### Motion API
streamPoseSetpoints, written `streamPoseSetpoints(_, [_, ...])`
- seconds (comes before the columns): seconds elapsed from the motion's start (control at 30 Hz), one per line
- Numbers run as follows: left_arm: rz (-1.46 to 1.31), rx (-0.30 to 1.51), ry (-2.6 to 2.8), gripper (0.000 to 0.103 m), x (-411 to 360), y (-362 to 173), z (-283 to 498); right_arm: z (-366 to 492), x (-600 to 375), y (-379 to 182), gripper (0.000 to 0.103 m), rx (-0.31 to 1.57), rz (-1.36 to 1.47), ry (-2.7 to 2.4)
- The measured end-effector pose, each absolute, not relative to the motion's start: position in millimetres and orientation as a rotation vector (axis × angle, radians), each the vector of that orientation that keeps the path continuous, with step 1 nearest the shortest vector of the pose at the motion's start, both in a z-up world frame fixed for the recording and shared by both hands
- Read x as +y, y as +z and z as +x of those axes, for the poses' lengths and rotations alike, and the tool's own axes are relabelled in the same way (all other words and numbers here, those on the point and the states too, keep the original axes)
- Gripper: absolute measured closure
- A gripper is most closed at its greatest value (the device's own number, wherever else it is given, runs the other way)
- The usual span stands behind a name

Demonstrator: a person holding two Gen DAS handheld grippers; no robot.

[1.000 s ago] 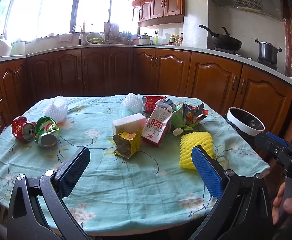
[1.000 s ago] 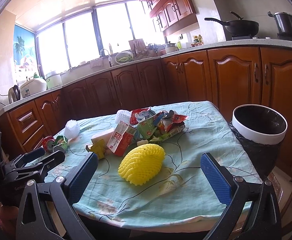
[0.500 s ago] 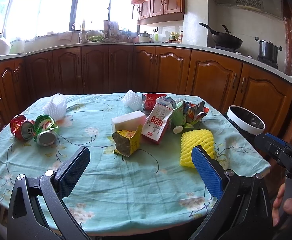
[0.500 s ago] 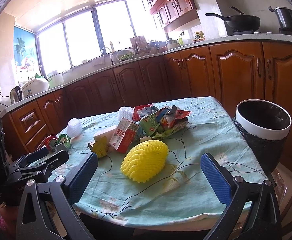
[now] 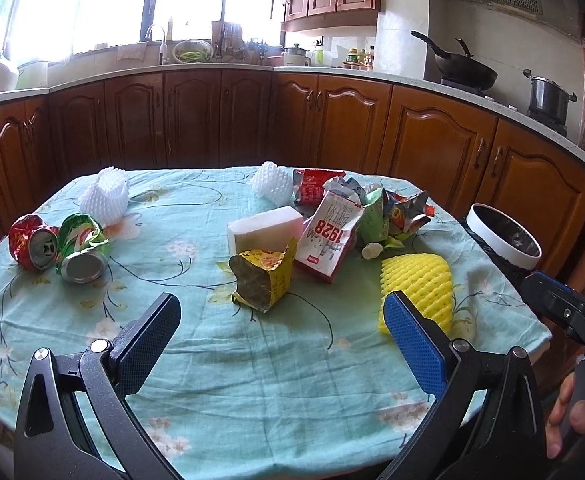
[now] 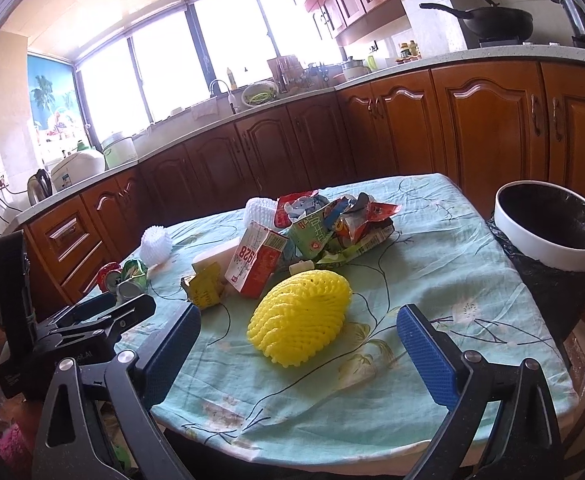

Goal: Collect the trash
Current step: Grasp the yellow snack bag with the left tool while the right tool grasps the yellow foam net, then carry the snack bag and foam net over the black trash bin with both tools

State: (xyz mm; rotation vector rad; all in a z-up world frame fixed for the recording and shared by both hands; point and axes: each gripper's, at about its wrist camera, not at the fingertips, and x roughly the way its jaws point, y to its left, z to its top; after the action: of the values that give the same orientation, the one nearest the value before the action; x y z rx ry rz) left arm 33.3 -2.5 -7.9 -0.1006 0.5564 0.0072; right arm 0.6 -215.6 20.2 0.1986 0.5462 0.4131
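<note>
We are lining up right gripper (image 6: 298, 344) on yellow foam net (image 6: 300, 318) near table (image 6: 432, 280) edge; fingers wide, closing, nothing between pads yet. Left gripper (image 5: 280, 340) hovering wide, empty. Next: reaching in, pinching net gently, carrying to bin (image 6: 552, 232) beside table. Wrapper pile (image 6: 332, 224) overlapping, pieces hard to separate; bin interior dark.

A home kitchen: wooden cabinets (image 5: 432, 140), sink faucet (image 5: 158, 42), wok (image 5: 462, 66).
</note>
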Motion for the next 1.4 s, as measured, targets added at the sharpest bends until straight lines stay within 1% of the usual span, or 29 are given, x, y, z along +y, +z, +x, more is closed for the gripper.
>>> streamPoseSetpoints(0.03, [-0.099,0.568,0.004,0.0,-2.0,-9.4,38.5,4.1,-214.9,18.2,0.009,0.558,0.201,0.42])
streamPoseSetpoints(0.1, [-0.097,0.592,0.001,0.004,-1.1,-13.0,49.7,11.4,-212.9,12.5,0.018,0.591,0.204,0.431])
streamPoseSetpoints(0.2, [-0.091,0.632,-0.001,0.008,-0.9,-18.6,67.1,22.8,-209.0,3.1,0.028,0.639,0.208,0.441])
streamPoseSetpoints(0.33, [-0.102,0.673,0.01,0.009,5.8,-25.1,88.8,36.4,-207.4,-7.6,0.037,0.692,0.221,0.448])
streamPoseSetpoints(0.4, [-0.121,0.698,0.016,0.009,12.7,-29.0,99.9,42.5,-205.9,-11.8,0.044,0.714,0.225,0.453])
streamPoseSetpoints(0.47, [-0.143,0.728,0.017,0.009,19.6,-34.3,110.5,48.7,-203.6,-15.9,0.047,0.735,0.231,0.463])
streamPoseSetpoints(0.53, [-0.164,0.755,0.017,0.009,25.5,-39.9,119.8,54.4,-201.4,-20.8,0.053,0.756,0.239,0.472])
streamPoseSetpoints(0.6, [-0.173,0.774,0.017,0.009,27.3,-44.7,128.1,60.6,-200.3,-25.3,0.066,0.776,0.252,0.483])
streamPoseSetpoints(0.63, [-0.175,0.78,0.016,0.01,27.7,-46.4,131.4,63.4,-199.7,-27.5,0.07,0.785,0.261,0.491])
streamPoseSetpoints(0.67, [-0.177,0.784,0.012,0.015,27.7,-47.8,133.8,65.8,-199.6,-28.9,0.078,0.792,0.268,0.497])
streamPoseSetpoints(0.7, [-0.178,0.79,0.003,0.024,27.1,-48.8,135.9,67.4,-199.6,-30.2,0.085,0.798,0.273,0.5])
streamPoseSetpoints(0.73, [-0.177,0.797,-0.007,0.029,25.5,-49.5,137.4,68.1,-199.9,-31.1,0.089,0.802,0.276,0.504])
streamPoseSetpoints(0.77, [-0.175,0.803,-0.017,0.039,24.5,-50.2,138.9,69.3,-199.4,-31.2,0.09,0.806,0.28,0.511])
streamPoseSetpoints(0.8, [-0.174,0.808,-0.03,0.053,23.0,-51.0,140.1,70.3,-199.8,-31.4,0.091,0.808,0.285,0.519])
streamPoseSetpoints(0.87, [-0.171,0.812,-0.053,0.063,19.8,-51.3,140.6,69.1,-200.3,-29.5,0.092,0.8,0.285,0.524])
streamPoseSetpoints(0.9, [-0.167,0.805,-0.058,0.07,19.0,-50.4,140.1,67.8,-201.2,-27.8,0.092,0.795,0.285,0.53])
streamPoseSetpoints(0.97, [-0.165,0.799,-0.078,0.075,15.9,-48.2,137.2,64.1,-202.5,-23.5,0.093,0.783,0.281,0.538])
streamPoseSetpoints(1.07, [-0.183,0.799,-0.115,0.079,11.0,-44.8,130.7,57.3,-206.2,-15.4,0.093,0.76,0.275,0.545])
streamPoseSetpoints(1.4, [-0.173,0.756,-0.263,0.079,-37.5,-14.0,110.6,45.6,-248.8,6.1,0.093,0.687,0.31,0.484])
